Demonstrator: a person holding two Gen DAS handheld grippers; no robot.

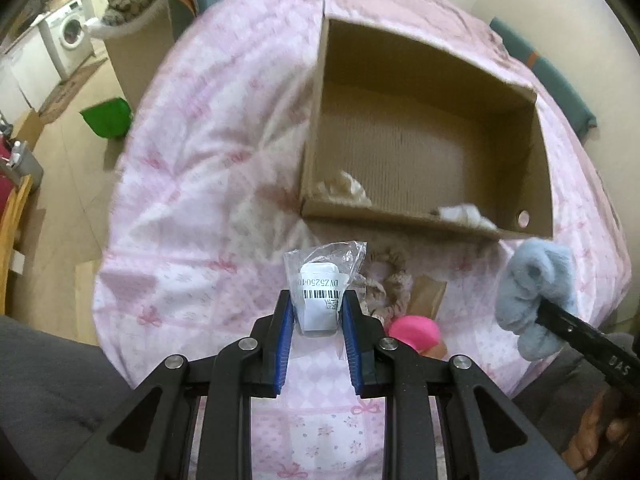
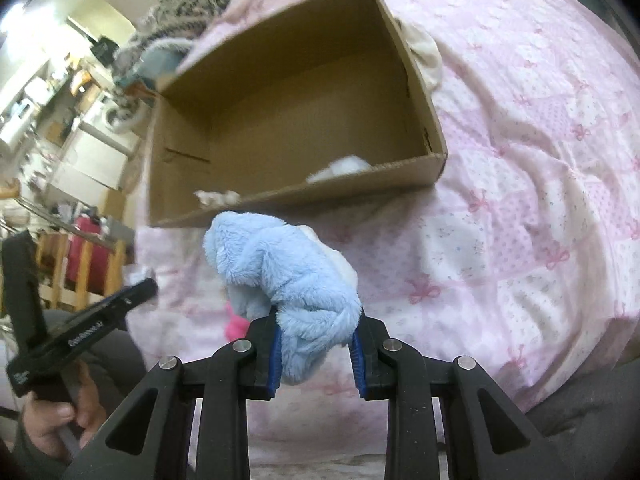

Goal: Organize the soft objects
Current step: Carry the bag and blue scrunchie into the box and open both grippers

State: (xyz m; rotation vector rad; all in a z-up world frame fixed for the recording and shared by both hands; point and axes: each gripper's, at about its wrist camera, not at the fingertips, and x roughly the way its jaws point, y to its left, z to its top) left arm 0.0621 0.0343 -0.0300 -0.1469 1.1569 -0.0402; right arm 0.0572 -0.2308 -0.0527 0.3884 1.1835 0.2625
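My left gripper is shut on a clear plastic packet with a white barcode label, held above the pink quilt. My right gripper is shut on a fluffy light-blue plush item, which also shows at the right of the left wrist view as the blue plush. An open cardboard box lies on the quilt ahead of both grippers; inside it are a cream soft piece and a white soft piece. A beige scrunchie and a bright pink object lie just right of my left gripper.
The pink patterned quilt covers the bed. A green object lies on the floor at left, with a washing machine beyond. A striped grey fabric pile sits behind the box. A hand holds the left tool.
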